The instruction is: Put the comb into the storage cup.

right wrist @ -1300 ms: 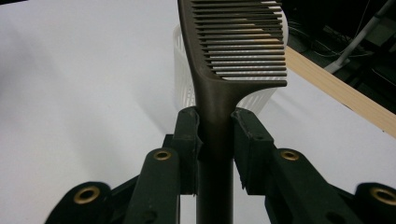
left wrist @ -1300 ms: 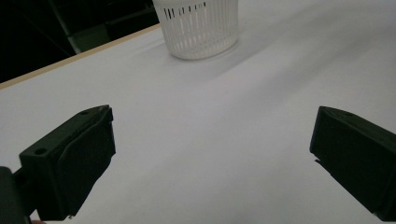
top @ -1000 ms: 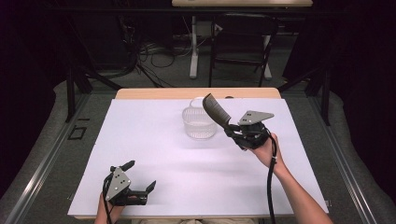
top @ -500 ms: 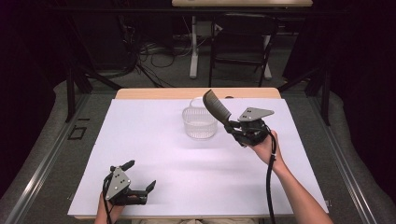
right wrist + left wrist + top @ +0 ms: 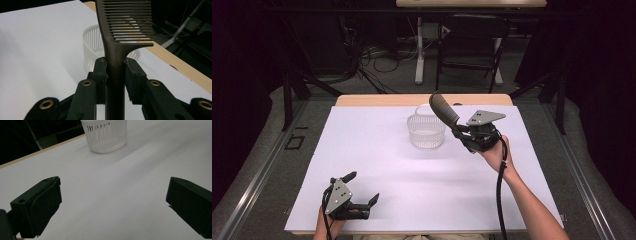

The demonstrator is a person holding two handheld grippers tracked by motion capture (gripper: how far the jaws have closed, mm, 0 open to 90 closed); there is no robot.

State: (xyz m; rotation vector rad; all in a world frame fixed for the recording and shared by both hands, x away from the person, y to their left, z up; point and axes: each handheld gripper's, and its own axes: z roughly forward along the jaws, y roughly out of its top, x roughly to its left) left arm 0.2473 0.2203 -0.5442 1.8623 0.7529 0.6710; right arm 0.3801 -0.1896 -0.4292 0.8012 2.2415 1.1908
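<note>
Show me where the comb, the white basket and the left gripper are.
comb (image 5: 113, 52), right gripper view, on its handle just below the teeth.
white basket (image 5: 426, 133), high view, on its slatted wall.
left gripper (image 5: 113, 202), left gripper view, midway between its fingers.

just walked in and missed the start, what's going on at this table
A person works with tongs in each hand. The right tongs are shut on the handle of a dark brown plastic comb, holding it in the air beside a white slotted plastic basket on the white-covered table. The left tongs sit open near the table's front edge, holding nothing.
</note>
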